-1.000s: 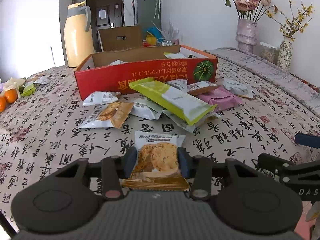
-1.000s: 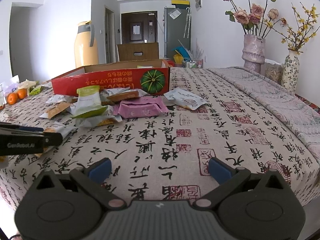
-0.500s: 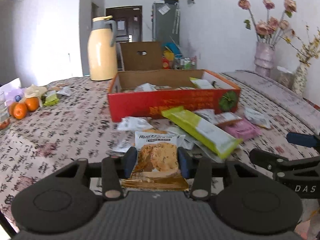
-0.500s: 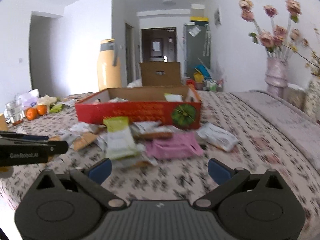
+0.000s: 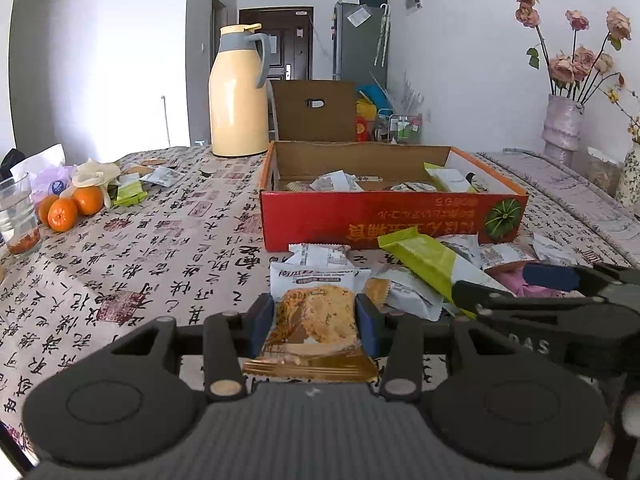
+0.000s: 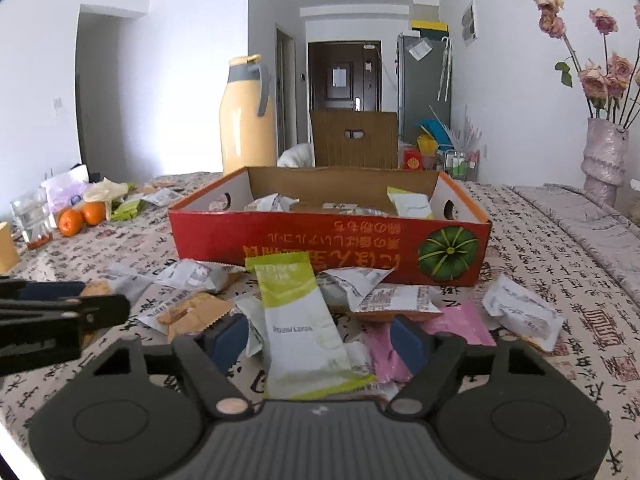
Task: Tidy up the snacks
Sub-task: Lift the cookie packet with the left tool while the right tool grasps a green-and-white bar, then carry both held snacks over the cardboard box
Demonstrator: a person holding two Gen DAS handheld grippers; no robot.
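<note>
Before the red box [image 5: 384, 216], the left gripper [image 5: 315, 322] clamps a biscuit packet [image 5: 316, 320], while the right gripper [image 6: 316, 342], jaws just closing but clear, straddles a green packet [image 6: 298, 320].

This is somebody's home, a lived-in dining area. The table [image 5: 168, 248] wears a cloth printed with calligraphy; a cream thermos jug [image 5: 238, 96] stands at its far edge, and vases of dried roses [image 5: 564, 120] line the right edge. Tangerines [image 5: 66, 208] and a drinking glass [image 5: 18, 216] sit near the left edge. Beyond are a grey fridge [image 6: 424, 88] and a dark entrance door [image 6: 344, 76].
</note>
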